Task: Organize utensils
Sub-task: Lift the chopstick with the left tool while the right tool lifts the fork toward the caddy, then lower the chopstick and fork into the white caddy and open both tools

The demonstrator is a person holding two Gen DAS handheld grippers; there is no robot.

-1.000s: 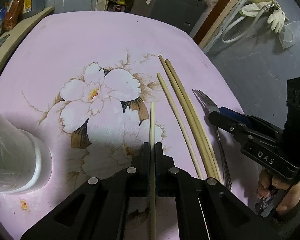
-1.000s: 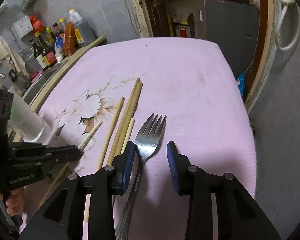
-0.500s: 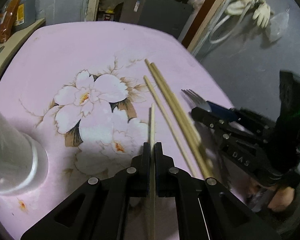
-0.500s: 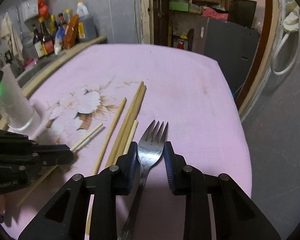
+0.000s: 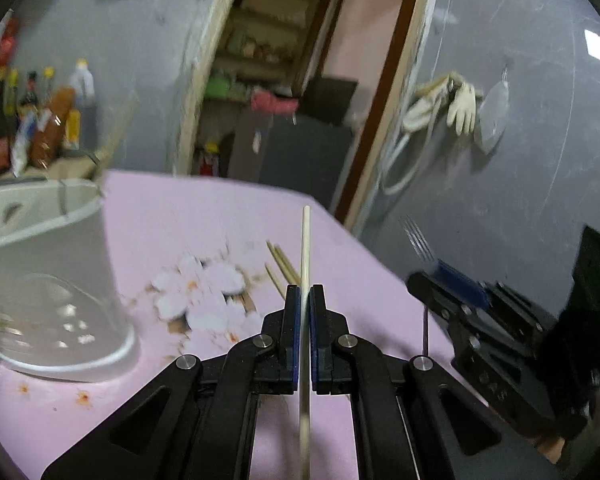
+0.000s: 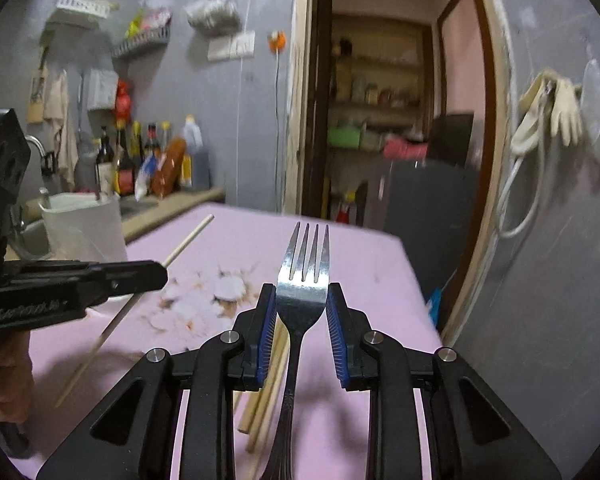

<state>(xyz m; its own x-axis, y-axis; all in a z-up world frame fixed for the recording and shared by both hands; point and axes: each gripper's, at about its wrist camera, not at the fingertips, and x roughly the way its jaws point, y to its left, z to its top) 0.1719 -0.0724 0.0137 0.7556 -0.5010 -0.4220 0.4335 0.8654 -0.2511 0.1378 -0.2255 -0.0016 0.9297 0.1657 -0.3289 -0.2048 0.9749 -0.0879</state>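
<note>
The left gripper (image 5: pixel 305 320) is clamped tight on a pale chopstick (image 5: pixel 305 248) that juts ahead of its tips, above the pink floral cloth (image 5: pixel 180 216). The right gripper (image 6: pixel 302 312) pinches a steel fork (image 6: pixel 305 268) at its neck, tines pointing forward. Left of both stands a white utensil holder (image 5: pixel 52 264); loose chopsticks (image 6: pixel 268 384) lie on the cloth under the fork.

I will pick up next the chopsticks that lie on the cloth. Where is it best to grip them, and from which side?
Probably grip the chopsticks near mid-length, coming from above with the jaws across the sticks. They lie flat and side by side on the pink cloth, so a pinch across their thin width should catch them.
</note>
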